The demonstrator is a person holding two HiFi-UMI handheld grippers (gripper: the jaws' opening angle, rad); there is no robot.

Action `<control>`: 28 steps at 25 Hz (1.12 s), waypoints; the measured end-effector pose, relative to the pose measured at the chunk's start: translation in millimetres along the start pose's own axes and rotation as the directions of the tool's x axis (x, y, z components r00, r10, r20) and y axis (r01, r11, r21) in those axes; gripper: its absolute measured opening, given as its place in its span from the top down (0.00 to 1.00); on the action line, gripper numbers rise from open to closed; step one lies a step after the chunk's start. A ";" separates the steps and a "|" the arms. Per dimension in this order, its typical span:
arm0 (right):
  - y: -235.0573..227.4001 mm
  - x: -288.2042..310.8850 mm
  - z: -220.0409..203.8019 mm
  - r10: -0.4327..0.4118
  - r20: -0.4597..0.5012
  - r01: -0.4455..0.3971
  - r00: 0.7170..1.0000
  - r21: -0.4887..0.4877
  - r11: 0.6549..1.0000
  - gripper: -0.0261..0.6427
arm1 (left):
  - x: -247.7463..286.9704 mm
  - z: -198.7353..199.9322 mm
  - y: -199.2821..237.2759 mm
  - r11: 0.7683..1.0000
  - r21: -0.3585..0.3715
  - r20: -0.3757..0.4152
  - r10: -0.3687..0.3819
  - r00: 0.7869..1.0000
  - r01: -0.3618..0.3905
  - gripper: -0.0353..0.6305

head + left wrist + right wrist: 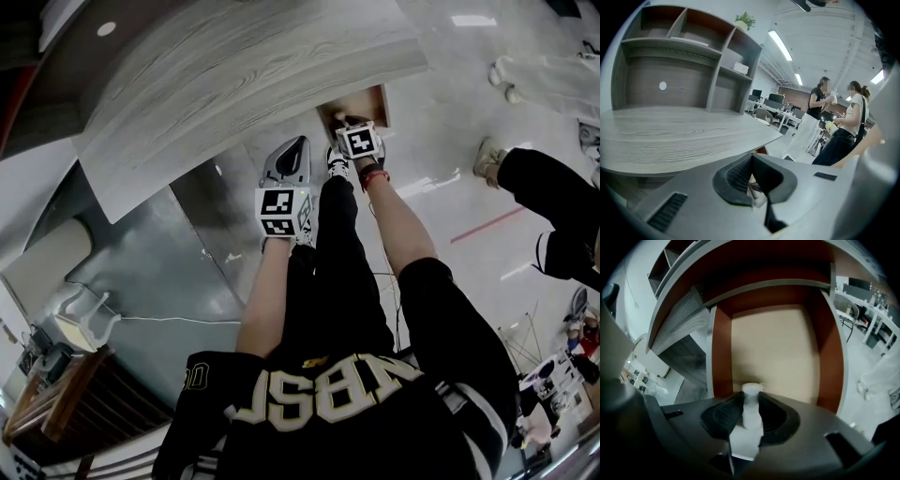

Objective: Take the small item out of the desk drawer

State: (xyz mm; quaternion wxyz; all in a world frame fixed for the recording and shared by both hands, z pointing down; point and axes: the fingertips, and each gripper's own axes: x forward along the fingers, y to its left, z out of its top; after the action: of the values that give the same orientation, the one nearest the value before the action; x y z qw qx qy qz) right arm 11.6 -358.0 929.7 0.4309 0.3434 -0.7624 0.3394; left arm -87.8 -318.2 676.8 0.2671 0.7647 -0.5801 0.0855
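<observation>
The desk drawer (378, 97) stands pulled out under the grey wood desk top (234, 75); its pale floor (773, 343) and red-brown walls fill the right gripper view. My right gripper (350, 120) reaches steeply down into the drawer. Its jaws (751, 398) are shut on a small white bottle (751, 416) whose cap sticks out past the pads. My left gripper (296, 148) hangs beside the desk, left of the drawer, with its jaws (751, 158) shut and nothing between them.
A grey shelf unit (684, 61) stands on the desk top (670, 136). Two people (848, 126) stand in the office behind, and another person's legs and shoes (544, 202) are on the floor right of the drawer. A grey cabinet side (150, 272) is lower left.
</observation>
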 end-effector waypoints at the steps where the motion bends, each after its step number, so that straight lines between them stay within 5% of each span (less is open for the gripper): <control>1: 0.2 -1.8 0.7 0.001 0.006 -0.001 1.000 0.005 1.000 0.80 | -1.0 0.5 0.5 1.000 -0.001 0.002 0.001 1.000 -0.001 0.93; 18: 13.8 -93.3 8.6 -0.054 0.164 0.050 0.985 0.028 0.998 0.80 | -42.2 15.1 -4.9 1.000 0.000 0.046 -0.021 0.999 0.021 0.93; 28: 33.5 -183.6 29.8 -0.125 0.321 0.120 0.939 0.035 0.992 0.80 | -78.2 39.7 -13.3 0.999 0.009 0.098 -0.052 0.994 0.051 0.93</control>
State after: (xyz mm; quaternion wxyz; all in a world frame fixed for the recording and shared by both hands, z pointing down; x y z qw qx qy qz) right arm 43.7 -322.0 746.9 0.3183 0.4440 -0.7972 0.2570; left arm -106.9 -270.1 604.7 0.2379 0.7836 -0.5723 0.0428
